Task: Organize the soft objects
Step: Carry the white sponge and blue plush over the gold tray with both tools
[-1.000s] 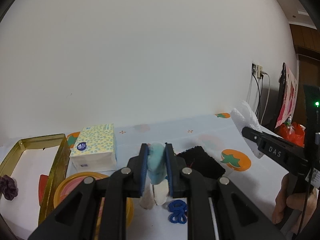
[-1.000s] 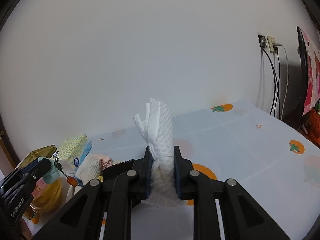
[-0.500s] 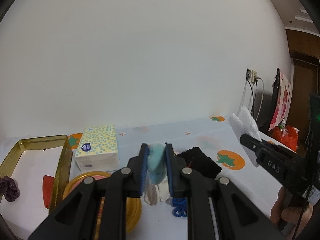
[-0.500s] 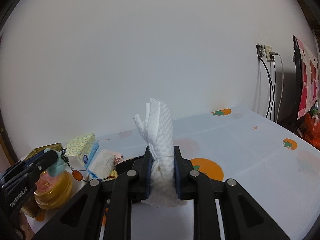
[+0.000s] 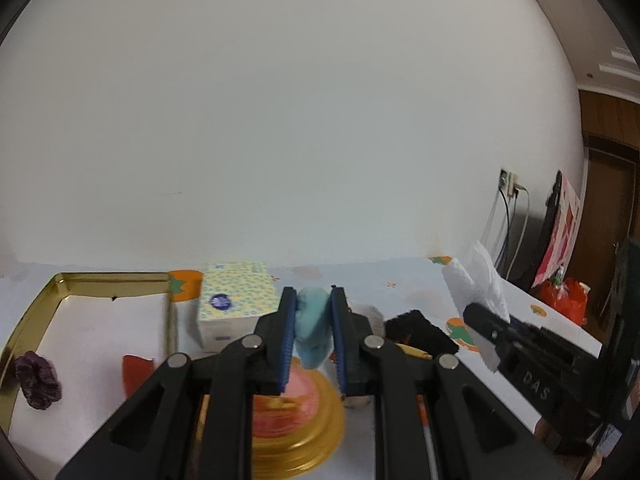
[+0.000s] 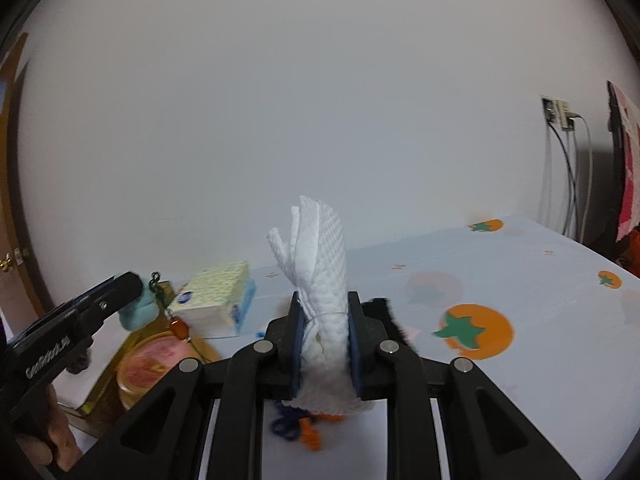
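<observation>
- While both grippers are held up over the table, the left gripper [image 5: 313, 334] has its blue pads pressed on a small teal plush piece [image 5: 314, 330], which fills the narrow gap between them; its top sits about level with the fingertips and its lower end hangs just below the pads.
- From the right wrist view the same plush [image 6: 138, 312] shows at the tip of that gripper [image 6: 120, 294], with a small chain and an orange bead [image 6: 180, 328] dangling from it.
- Clamped in the right gripper [image 6: 323, 334] is a white foam net sleeve [image 6: 320, 268]; it stands upright, rising well above the fingertips and bulging out below the pads, so the fingers are narrow and closed on it.
- Below the left gripper sits a gold round tin [image 5: 304, 440] with a pink top, on the tablecloth [image 6: 500, 280] printed with orange fruits.
- Just behind the tin is a yellow dotted tissue pack [image 5: 234, 306], and a black fuzzy cloth [image 5: 420, 332] lies to the right of it.
- Off to the left stands a gold-rimmed tray [image 5: 64, 280]; a dark purple scrunchie [image 5: 38, 380] lies inside it, and something red [image 5: 136, 370] sits at its near right edge.
- Under the right gripper I can make out blue and orange bits [image 6: 296, 430], too blurred to name.
- A hand [image 6: 44, 432] grips the left tool's handle.
</observation>
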Demonstrator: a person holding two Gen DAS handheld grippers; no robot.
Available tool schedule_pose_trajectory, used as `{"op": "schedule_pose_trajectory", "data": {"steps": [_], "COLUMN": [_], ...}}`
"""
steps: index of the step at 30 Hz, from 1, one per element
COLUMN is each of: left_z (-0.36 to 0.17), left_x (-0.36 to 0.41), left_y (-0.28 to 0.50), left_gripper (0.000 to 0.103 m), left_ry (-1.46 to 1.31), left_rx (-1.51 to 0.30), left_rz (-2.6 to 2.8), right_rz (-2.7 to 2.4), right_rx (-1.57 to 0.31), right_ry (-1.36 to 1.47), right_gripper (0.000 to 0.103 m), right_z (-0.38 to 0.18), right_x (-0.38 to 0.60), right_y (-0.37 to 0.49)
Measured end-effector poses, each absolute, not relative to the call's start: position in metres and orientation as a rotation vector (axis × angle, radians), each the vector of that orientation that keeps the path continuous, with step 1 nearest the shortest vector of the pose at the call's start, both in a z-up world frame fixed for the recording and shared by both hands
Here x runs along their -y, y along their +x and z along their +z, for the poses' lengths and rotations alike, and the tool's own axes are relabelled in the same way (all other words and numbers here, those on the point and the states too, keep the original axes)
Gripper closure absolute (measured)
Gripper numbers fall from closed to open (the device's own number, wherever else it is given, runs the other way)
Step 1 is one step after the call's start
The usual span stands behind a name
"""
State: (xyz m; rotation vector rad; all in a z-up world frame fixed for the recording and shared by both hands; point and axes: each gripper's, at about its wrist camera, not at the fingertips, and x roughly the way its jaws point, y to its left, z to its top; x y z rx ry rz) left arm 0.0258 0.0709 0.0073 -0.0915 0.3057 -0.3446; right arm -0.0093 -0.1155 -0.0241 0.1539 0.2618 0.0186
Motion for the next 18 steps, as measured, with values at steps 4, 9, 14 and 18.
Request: {"op": "schedule_pose_trajectory", "data": {"steps": [4,9,14,18], "left_z": [0.008,0.012,0.021,0.025], "left_x": [-0.086,-0.108,-0.136,-0.167], "left_y": [0.027,0.024,0.022,0.024], "left_gripper": [0.088,0.088,0.088,0.088], "left_ry": [-0.093,-0.119,-0.157,-0.192], "left_rx": [-0.297,-0.278,-0.239,-0.232], "left_rz": [-0.319,-0.298,-0.258,-0.191], "right_rz": [0.063,0.115,0.154,0.194], "right_rx": [-0.26,-0.267,-0.265,-0.27], "right_ry": [0.142,0.132,0.122,0.125], "right_gripper": [0.082,0.082,0.082,0.082], "right_z": [-0.024,-0.026,-0.025,-0.024], "right_x": [0.092,0.065,0.043,0.022], "right_y": [-0.011,-0.012,-0.011,-0.003]}}
